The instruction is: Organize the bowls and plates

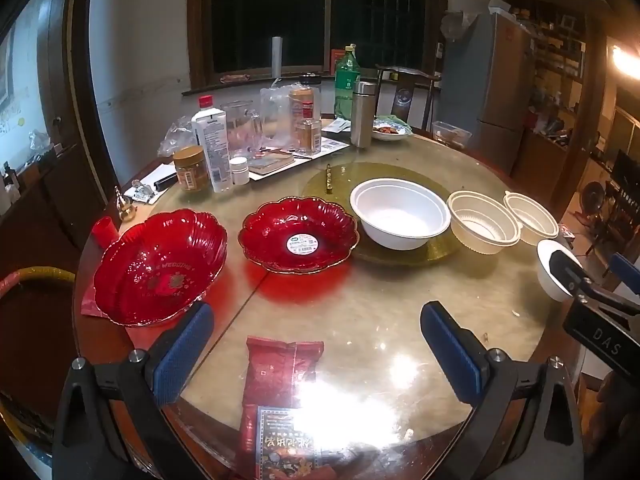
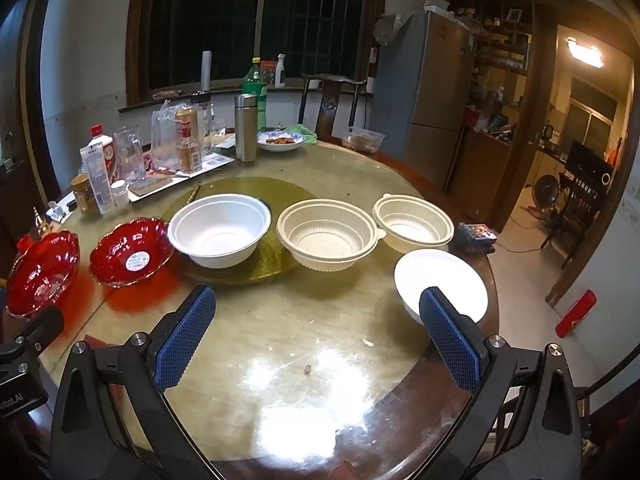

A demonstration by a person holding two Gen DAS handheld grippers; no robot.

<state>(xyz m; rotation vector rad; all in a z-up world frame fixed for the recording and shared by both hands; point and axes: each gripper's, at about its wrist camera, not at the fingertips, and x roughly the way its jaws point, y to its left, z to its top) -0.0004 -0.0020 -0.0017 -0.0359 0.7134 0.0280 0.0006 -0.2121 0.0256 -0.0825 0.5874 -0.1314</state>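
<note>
Two red glass plates stand on the round table: one with wedding lettering (image 1: 160, 266) (image 2: 42, 272) at the left, one with a sticker (image 1: 298, 234) (image 2: 130, 251) beside it. To their right come a large white bowl (image 1: 400, 212) (image 2: 219, 229), two cream ribbed bowls (image 1: 482, 216) (image 2: 328, 238) (image 1: 530, 212) (image 2: 414, 220) and a small white bowl (image 1: 550, 268) (image 2: 440, 280) near the right edge. My left gripper (image 1: 316, 352) is open and empty, just before the wedding plate. My right gripper (image 2: 318, 338) is open and empty, its right finger in front of the small white bowl.
A gold turntable (image 1: 340, 178) (image 2: 248, 270) lies under the large white bowl. Bottles, jars, a steel flask (image 1: 362, 114) (image 2: 245, 127) and a food dish (image 2: 280, 142) crowd the far side. A red packet (image 1: 280, 372) lies at the near edge. A chair (image 2: 332, 100) stands beyond.
</note>
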